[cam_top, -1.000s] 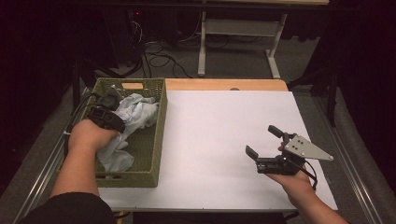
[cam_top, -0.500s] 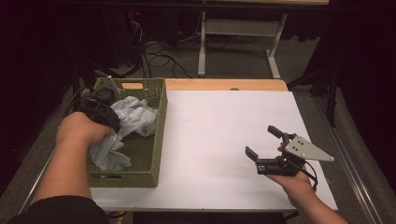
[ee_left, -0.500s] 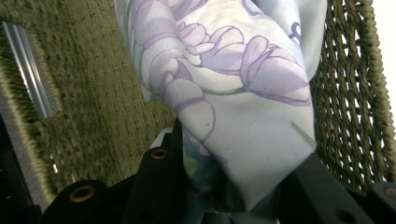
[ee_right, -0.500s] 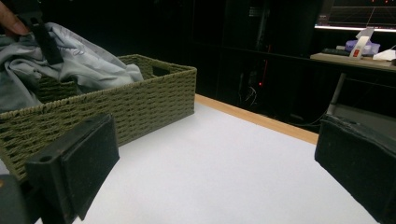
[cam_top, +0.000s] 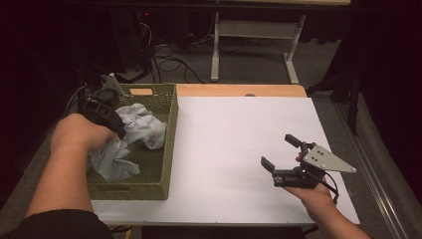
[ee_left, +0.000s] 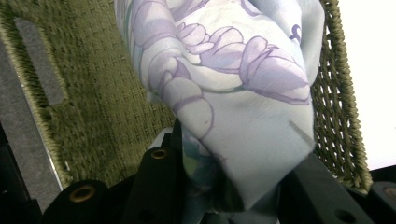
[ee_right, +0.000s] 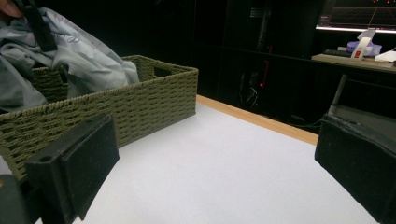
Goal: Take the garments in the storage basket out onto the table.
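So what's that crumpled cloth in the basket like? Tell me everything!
The cloth is soft, thin, pale blue-grey fabric printed with purple flower shapes outlined in darker lines. It is bunched and wrinkled, not folded. Part of it is pinched in the left gripper, which is shut on it and holds that part up, while the rest droops into the green woven basket at the table's left side. In the left gripper view it hangs right in front of the jaws.

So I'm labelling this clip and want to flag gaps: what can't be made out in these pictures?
- High view: the left gripper's jaw tips are buried in the cloth, under the hand.
- High view: the basket floor beneath the cloth is covered; anything else inside is hidden.
- Left gripper view: the cloth hangs over the jaws, so the pinch point is unseen.
- Right gripper view: the cloth is cut off by the left edge.
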`<move>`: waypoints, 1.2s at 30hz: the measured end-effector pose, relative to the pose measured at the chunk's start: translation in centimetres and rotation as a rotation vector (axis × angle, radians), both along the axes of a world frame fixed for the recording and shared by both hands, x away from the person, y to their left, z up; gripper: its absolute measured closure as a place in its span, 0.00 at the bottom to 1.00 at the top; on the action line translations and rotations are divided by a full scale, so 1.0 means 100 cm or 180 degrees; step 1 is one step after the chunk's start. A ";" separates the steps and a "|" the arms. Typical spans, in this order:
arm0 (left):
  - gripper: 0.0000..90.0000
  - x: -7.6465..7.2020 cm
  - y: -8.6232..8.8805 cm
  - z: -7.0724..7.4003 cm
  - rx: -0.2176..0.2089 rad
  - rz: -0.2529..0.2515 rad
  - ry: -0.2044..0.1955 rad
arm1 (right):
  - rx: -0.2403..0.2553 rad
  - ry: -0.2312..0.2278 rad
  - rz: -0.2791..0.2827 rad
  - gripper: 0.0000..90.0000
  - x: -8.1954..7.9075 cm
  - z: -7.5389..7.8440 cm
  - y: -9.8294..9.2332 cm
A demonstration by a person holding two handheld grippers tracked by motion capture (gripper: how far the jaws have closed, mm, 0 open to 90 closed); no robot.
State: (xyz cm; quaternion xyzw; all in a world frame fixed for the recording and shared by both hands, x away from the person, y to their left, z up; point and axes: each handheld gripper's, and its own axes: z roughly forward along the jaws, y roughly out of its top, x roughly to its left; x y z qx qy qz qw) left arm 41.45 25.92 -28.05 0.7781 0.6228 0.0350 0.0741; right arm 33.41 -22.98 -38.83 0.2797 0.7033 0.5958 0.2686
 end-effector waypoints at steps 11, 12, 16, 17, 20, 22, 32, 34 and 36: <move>0.77 -0.003 -0.002 0.025 0.0032 -0.0010 -0.0020 | 0.0009 -0.0012 0.0008 0.01 -0.001 0.001 0.000; 0.77 -0.004 -0.002 0.029 0.0045 -0.0006 -0.0025 | 0.0008 -0.0009 0.0009 0.01 -0.001 0.001 0.000; 0.77 -0.005 -0.002 0.037 0.0062 0.0009 -0.0038 | 0.0003 -0.0015 0.0014 0.01 -0.001 0.001 0.000; 0.77 -0.005 -0.002 0.039 0.0067 0.0013 -0.0044 | 0.0003 -0.0015 0.0017 0.01 -0.001 0.001 0.000; 0.77 -0.006 -0.002 0.044 0.0081 0.0008 -0.0066 | 0.0002 -0.0014 0.0018 0.01 -0.001 0.001 0.000; 0.77 -0.006 -0.002 0.046 0.0085 0.0014 -0.0075 | 0.0005 -0.0015 0.0016 0.01 -0.001 0.001 0.000; 0.77 -0.010 -0.004 0.065 0.0114 0.0007 -0.0178 | -0.0003 -0.0053 0.0042 0.01 -0.003 0.004 0.001; 0.77 -0.010 -0.003 0.068 0.0103 0.0034 -0.0212 | 0.0023 -0.0121 0.0077 0.01 -0.006 0.009 0.002; 0.77 -0.011 -0.002 0.070 0.0086 0.0045 -0.0224 | 0.0028 -0.0137 0.0080 0.01 -0.007 0.011 0.002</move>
